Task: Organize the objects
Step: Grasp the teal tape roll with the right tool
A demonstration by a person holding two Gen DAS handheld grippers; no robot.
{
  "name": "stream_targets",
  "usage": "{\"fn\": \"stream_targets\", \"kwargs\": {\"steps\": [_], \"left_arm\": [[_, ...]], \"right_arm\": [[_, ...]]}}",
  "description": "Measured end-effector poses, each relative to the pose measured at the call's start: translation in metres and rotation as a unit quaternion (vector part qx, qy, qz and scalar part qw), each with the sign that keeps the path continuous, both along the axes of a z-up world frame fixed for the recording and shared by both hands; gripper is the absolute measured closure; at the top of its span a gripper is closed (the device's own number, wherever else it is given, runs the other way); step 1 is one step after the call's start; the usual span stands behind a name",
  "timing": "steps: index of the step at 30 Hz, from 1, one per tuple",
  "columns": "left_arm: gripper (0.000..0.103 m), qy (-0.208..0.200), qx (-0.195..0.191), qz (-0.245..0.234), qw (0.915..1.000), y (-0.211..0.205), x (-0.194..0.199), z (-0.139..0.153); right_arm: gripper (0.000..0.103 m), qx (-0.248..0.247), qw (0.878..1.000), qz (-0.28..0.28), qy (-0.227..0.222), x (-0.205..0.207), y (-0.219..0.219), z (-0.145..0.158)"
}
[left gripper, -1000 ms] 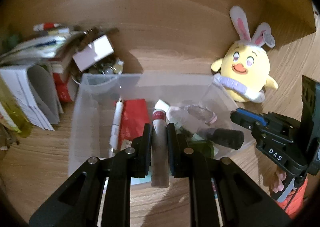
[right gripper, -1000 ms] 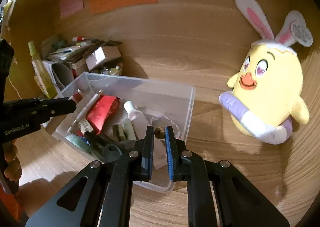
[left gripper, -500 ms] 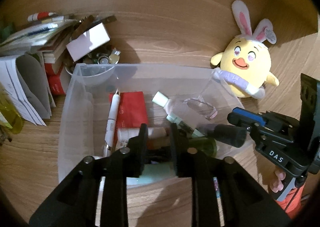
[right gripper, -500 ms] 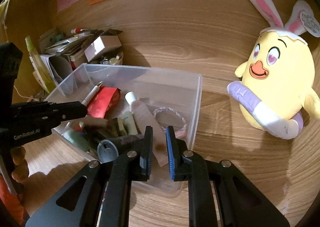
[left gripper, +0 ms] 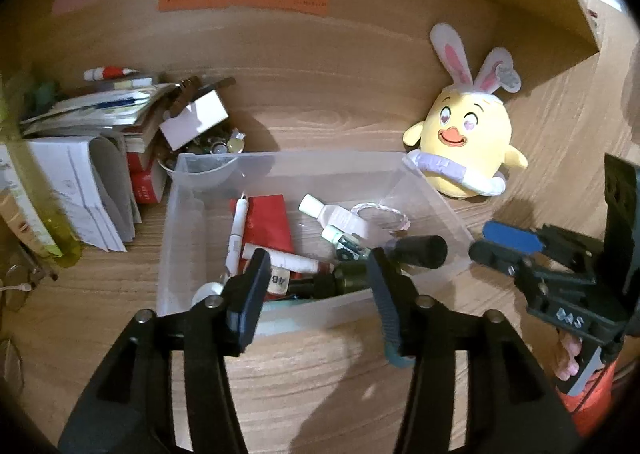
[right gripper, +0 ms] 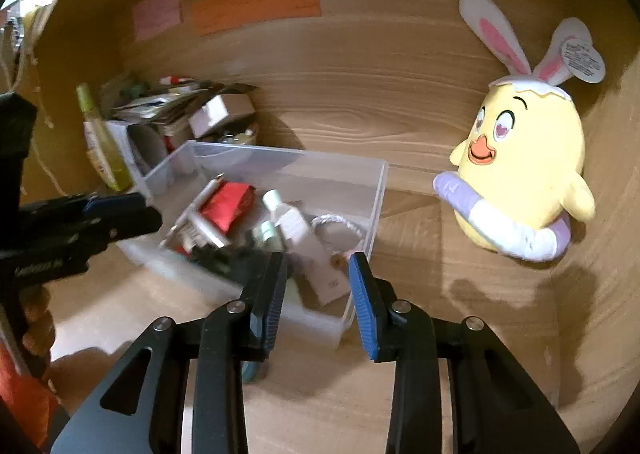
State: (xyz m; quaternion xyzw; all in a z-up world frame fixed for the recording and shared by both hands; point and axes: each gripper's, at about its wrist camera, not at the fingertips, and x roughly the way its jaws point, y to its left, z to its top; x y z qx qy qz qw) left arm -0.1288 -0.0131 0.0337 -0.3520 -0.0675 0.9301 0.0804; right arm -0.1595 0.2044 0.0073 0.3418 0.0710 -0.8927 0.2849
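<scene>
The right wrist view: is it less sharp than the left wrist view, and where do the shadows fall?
Right wrist view: things in the clear box are smeared by motion blur, and shadows fall on the desk beside the plush chick. Left wrist view: sharper, with bent fisheye edges and dark corners.

both tools, left tool [left gripper: 316, 274] and right tool [right gripper: 316, 274], have just opened, the tube [left gripper: 280, 260] now lying in the bin [left gripper: 280, 157].
</scene>
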Motion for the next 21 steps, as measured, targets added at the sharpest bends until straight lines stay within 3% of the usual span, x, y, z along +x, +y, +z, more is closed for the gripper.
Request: {"fn": "stream_targets", "kwargs": {"steps": [5,10,21], "left_arm": [[0.048,0.002,-0.003,-0.004,1.0,-0.001,0.014,0.0],[0.043,-0.007,-0.008,-0.004,0.9999,-0.003,0.024,-0.009],[0.043,-0.041,-0.015,0.004,0.999,-0.012,0.037,-0.04]], "right_arm": [[0.057,-0.01,0.999,0.03,-0.008,0.029,-0.004,-0.004],[0.057,0.007,0.998,0.058,-0.031,0.041,-0.021,-0.024],[0.057,0.064,0.993,0.073,-0.071,0.037,-0.053,-0.071]]}}
